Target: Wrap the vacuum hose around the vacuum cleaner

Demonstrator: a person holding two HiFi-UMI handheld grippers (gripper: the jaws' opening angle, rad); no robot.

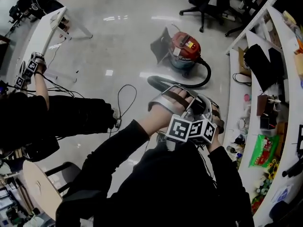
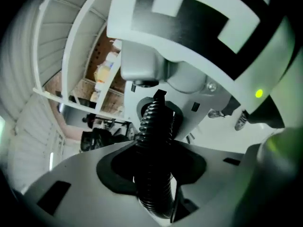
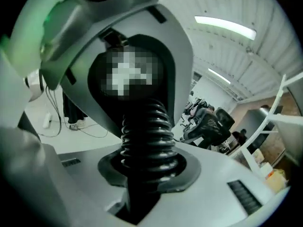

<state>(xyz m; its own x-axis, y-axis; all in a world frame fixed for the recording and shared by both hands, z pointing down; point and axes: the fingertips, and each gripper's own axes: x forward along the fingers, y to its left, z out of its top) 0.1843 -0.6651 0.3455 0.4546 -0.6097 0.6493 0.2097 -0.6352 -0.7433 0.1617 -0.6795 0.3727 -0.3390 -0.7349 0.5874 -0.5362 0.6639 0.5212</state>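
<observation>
Office chair (image 1: 202,4), white table (image 1: 47,28), green packet (image 1: 263,150)

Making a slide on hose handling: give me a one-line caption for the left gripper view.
Left claw shut on the black ribbed vacuum hose, the right claw gripping it just ahead.

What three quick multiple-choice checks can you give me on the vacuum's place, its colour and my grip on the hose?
1. Where is the vacuum cleaner? A on the floor ahead of the person; B on a shelf; C on a chair.
2. Its top is: A blue; B yellow; C red.
3. The black hose is gripped by: A neither gripper; B both the left gripper and the right gripper; C one gripper only.
Answers: A, it stands on the shiny floor; C, the head view shows a red top; B, each gripper view shows ribbed hose clamped between its jaws.
</observation>
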